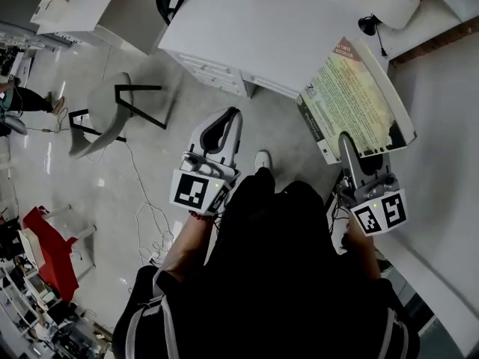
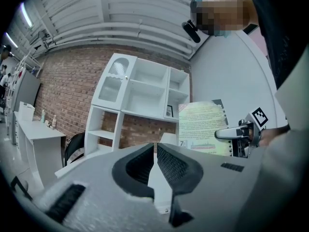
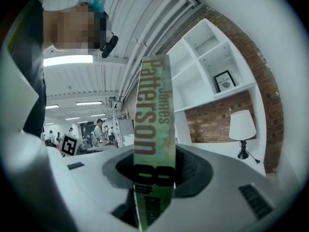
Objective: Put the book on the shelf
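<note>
From the head view, the right gripper (image 1: 349, 142) is clamped on the lower edge of a pale green paperback book with a printed back cover (image 1: 352, 96). The book is held in the air ahead of the person, resting on nothing, near the corner of a white desk with drawers (image 1: 247, 43). The left gripper (image 1: 233, 115) points forward over the grey floor (image 1: 150, 170) and carries nothing. In the left gripper view its dark ribbed jaws are together with nothing between them. Beyond them a tall white open shelf unit (image 2: 145, 93) stands against a red brick wall (image 2: 67, 88), well apart from the book. The right gripper view shows the book's spine upright between the jaws, with the pads pressing its two covers. The shelf compartments, a small framed picture (image 3: 224, 81) and a white table lamp (image 3: 241, 127) lie beyond. The grip sits low on a tall book, so its weight could probably pivot or slide it between the pads. The free pages could fan open, and an upper corner might catch a shelf edge on entry.
</note>
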`<state>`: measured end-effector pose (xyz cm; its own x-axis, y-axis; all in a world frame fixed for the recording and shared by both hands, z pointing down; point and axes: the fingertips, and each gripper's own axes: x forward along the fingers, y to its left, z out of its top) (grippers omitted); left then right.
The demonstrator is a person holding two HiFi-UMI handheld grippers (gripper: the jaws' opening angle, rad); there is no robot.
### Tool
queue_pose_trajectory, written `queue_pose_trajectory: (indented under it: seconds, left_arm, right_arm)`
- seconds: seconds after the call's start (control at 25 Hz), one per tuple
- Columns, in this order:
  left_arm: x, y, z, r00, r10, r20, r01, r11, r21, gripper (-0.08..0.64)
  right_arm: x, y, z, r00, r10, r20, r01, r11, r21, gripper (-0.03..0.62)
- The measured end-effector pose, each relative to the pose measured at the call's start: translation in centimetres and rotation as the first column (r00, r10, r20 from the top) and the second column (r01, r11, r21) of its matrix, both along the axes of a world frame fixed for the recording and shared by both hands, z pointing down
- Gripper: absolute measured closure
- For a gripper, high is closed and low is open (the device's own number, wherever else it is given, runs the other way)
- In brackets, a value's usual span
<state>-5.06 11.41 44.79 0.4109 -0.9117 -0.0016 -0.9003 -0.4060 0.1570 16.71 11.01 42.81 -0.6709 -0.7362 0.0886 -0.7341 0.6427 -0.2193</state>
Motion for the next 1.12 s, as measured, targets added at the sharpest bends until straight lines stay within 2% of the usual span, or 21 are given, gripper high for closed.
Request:
queue_pose_trajectory:
  seconds: [0.4,0.72,0.88,1.12]
  left_arm:
    - [-1.2,-0.1,-0.9,1.000,-0.014,0.003,0.014,1.000,0.015,0.525]
    - [-0.3,-0.4,-1.1,0.999,0.012,0.039,-0.013,1.000,0.020,0.525]
    - [-0.3,-1.9,-1.7,0.998,0.027,0.052,-0.030,0.999,0.041,0.525]
    - [-1.1,-4.0,-1.6,0.999,0.016,0.048,-0.018,0.999,0.034,0.525]
  right_arm:
    - [-0.4,0.2,0.5,1.000,0.015,0.024,-0.014,1.000,-0.025,0.430]
    - [0.2,-0.1,1.6,0.998,0.020,0.056,-0.019,0.999,-0.026,0.430]
    - [-0.7,-1.8,1.6,0.999,-0.002,0.049,0.004,1.000,-0.028,0.430]
    - [-1.8,-4.1,1.7,0.999,-0.015,0.049,0.017,0.999,-0.037,0.430]
